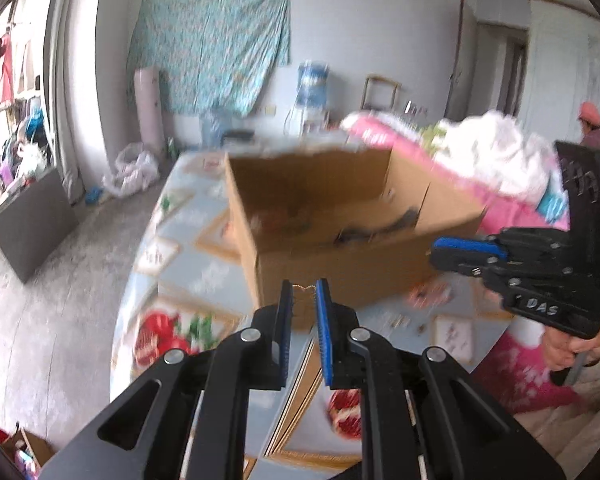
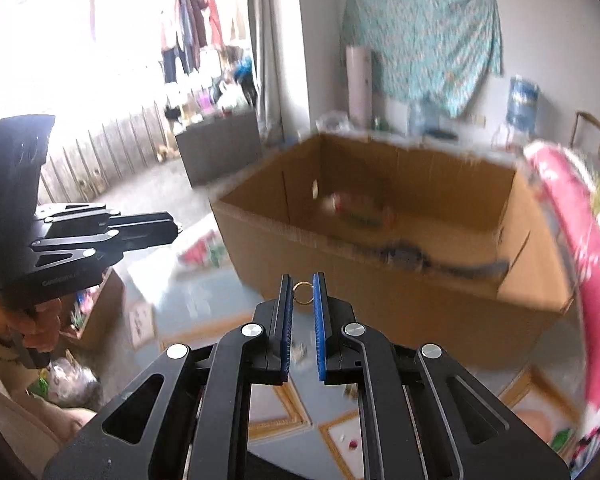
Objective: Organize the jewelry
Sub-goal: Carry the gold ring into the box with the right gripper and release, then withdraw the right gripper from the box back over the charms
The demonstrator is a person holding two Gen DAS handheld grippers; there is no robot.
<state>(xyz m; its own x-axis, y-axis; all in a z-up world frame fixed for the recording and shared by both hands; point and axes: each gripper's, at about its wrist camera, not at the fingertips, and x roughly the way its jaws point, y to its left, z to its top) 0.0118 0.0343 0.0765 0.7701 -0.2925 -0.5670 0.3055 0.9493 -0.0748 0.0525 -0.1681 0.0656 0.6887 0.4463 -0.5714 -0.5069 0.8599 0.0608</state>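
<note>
Both wrist views look forward, near, sharing the cardboard box.

Left gripper: jaws narrowly parted, thin gold chain pinched at tips. Right gripper: jaws narrowly parted, clamping gold ring. Both held level, pointing far, side by side.

Left claw: black body, blue pads. Right claw: same black and blue. Chain between the left pads: gold. Ring between the right pads: gold. Box: plain brown cardboard. Desk cover: pale blue, printed with tan frames and red fruit. Wall cloth: teal floral print. Bedding: pink with white.
</note>
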